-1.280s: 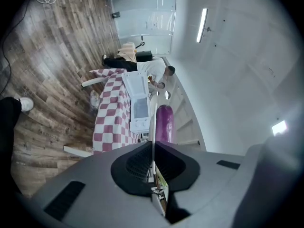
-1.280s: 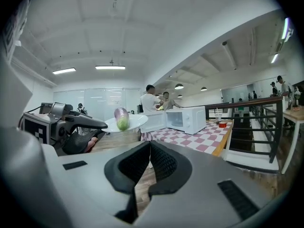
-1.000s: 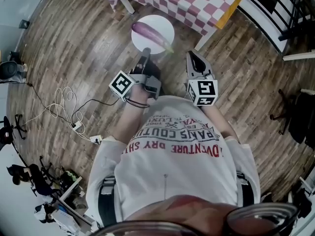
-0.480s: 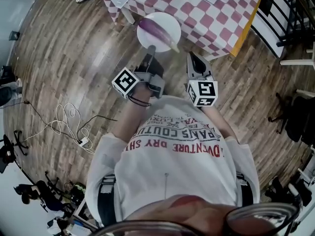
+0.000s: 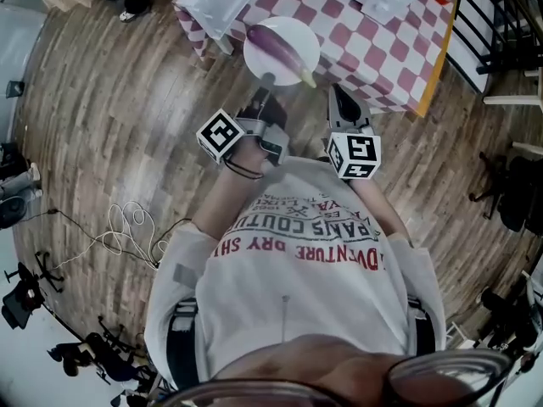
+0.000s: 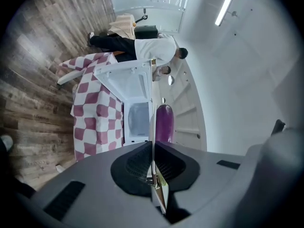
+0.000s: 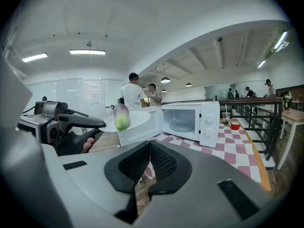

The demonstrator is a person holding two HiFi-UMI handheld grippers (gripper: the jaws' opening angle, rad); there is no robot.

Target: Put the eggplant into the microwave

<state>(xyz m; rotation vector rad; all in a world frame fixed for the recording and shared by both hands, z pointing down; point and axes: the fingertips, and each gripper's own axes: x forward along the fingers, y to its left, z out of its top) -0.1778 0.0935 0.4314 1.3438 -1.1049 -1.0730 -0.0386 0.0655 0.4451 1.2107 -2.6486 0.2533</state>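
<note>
Well along, by my reading, but not finished: the left tongs (image 5: 266,83) are pinched tight on the rim of a white plate (image 5: 299,30), and the eggplant (image 5: 278,49) lies on that plate just beyond their tips, carried in the air; so the pick-up looks done. Just right of them, the right tongs (image 7: 150,148) are pressed together on nothing, touching neither plate nor eggplant. Ahead of both tongs, and apart from them, the microwave (image 7: 190,120) stands on the checked table (image 5: 373,53) with its door (image 7: 142,134) swung wide and no food showing in the chamber; so no opening seems needed. What is left, I judge: bring the plate up to the opening; set the eggplant inside; let go; perhaps shut the door.
</note>
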